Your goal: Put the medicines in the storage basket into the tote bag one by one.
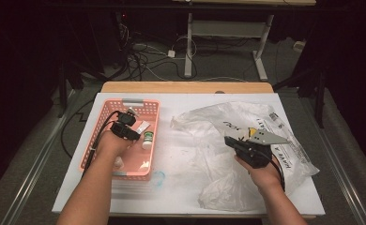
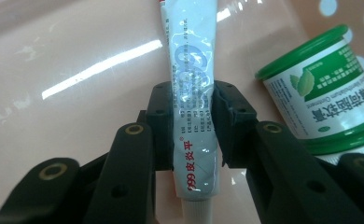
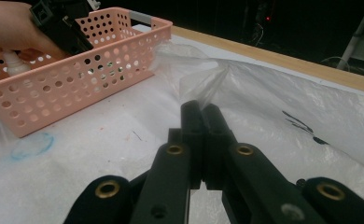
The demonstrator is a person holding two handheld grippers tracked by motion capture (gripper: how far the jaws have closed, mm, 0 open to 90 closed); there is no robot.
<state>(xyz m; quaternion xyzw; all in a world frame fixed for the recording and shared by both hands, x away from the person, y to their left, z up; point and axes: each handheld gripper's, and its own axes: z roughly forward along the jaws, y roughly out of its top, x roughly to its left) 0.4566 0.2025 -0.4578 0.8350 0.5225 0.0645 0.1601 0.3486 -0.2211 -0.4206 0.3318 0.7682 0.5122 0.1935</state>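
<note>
A white ointment tube [image 2: 192, 70] with red print lies on the floor of the pink basket [image 1: 125, 103], and my left gripper [image 2: 194, 98] is shut on it, pads pressing both sides near the cap end. In the high view the left gripper [image 1: 129, 126] reaches down into the basket beside the tube [image 1: 142, 126]. A green-lidded jar [image 2: 320, 93] lies just right of the jaws. My right gripper [image 3: 202, 109] is shut on a gathered edge of the clear plastic bag [image 3: 273, 93]. That bag [image 1: 218, 164] spreads over the table's right half, under the right gripper [image 1: 228, 139].
The basket's holed wall [image 3: 77, 79] stands left of the bag, with a small white bottle [image 3: 17, 63] inside. The jar [image 1: 147, 139] lies by the basket's right wall. A blue circle mark [image 1: 157, 178] is on the white table cover [image 1: 171, 192]. Cables lie on the floor beyond.
</note>
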